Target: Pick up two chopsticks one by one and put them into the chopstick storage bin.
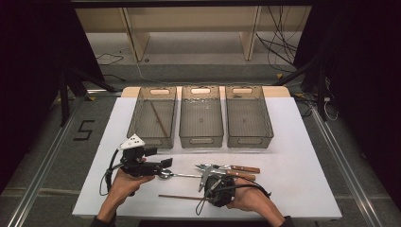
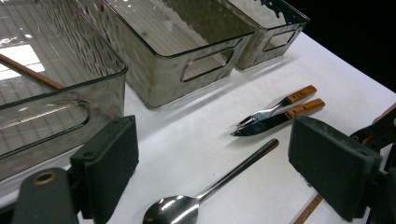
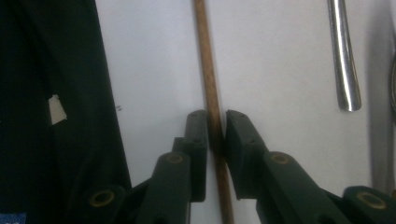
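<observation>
The table (image 1: 302, 156) is plain white. Three bins (image 1: 201, 116) are smoky grey, see-through, faintly lined on the bottom. The chopstick (image 3: 208, 70) is reddish brown wood; the spoon (image 2: 205, 193) is shiny silver. The fork (image 2: 280, 105) and knife (image 2: 285, 116) have silver metal and orange-brown handles (riveted, it seems). Both grippers' pads (image 3: 201, 140) are black.

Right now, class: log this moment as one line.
right hand-held gripper: closing around chopstick | left hand-held gripper: open above spoon | bins: ahead
</observation>
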